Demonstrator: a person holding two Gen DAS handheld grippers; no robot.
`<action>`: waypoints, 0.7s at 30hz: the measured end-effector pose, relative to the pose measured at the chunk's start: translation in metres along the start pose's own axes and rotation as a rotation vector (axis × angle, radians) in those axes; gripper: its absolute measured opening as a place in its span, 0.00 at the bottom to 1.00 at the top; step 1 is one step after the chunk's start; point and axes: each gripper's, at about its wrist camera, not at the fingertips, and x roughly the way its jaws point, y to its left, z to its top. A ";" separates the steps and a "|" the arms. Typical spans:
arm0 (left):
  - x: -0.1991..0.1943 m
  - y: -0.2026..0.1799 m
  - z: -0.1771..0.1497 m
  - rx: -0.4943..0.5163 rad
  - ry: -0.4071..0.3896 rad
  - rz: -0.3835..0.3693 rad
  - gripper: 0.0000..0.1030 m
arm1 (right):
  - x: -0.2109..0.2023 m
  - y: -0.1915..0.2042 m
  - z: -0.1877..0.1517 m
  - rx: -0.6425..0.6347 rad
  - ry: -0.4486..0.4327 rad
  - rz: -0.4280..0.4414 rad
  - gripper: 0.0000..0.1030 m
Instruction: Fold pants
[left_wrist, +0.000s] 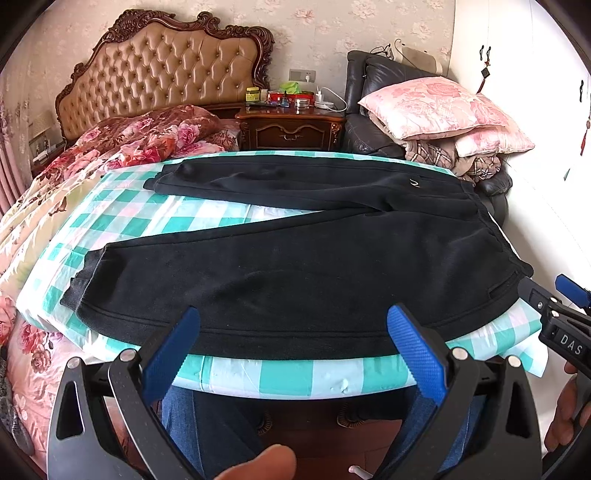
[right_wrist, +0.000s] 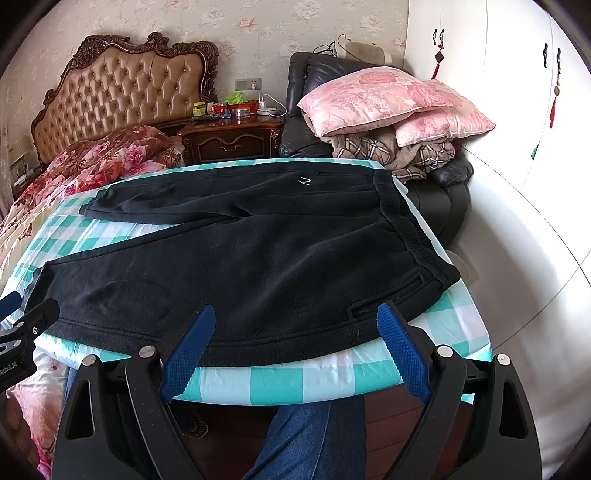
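Black pants (left_wrist: 295, 273) (right_wrist: 240, 269) lie flat on a table covered with a teal checked cloth (left_wrist: 155, 218) (right_wrist: 288, 380), legs spread apart toward the left, waistband at the right. A small white logo (right_wrist: 305, 180) marks the far leg near the waist. My left gripper (left_wrist: 291, 317) is open, hovering above the near leg's front edge, nothing between its blue pads. My right gripper (right_wrist: 295, 314) is open too, above the near hip by the pocket, and shows at the right edge of the left wrist view (left_wrist: 565, 291).
A bed with a floral quilt (left_wrist: 122, 147) and tufted headboard stands left. A wooden nightstand (left_wrist: 291, 129) sits behind the table. Pink pillows (right_wrist: 388, 103) pile on a dark armchair at the back right. The person's jeans-clad legs (right_wrist: 306, 435) are below the table edge.
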 end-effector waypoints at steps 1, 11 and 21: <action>0.000 0.000 0.000 -0.001 0.000 0.000 0.99 | 0.000 0.000 0.000 0.001 0.001 0.001 0.84; 0.001 0.001 -0.001 -0.004 0.000 -0.003 0.99 | 0.000 0.001 0.000 0.000 0.000 0.001 0.84; 0.001 0.002 -0.002 -0.006 -0.001 -0.004 0.99 | -0.001 0.000 0.000 0.001 0.000 0.000 0.84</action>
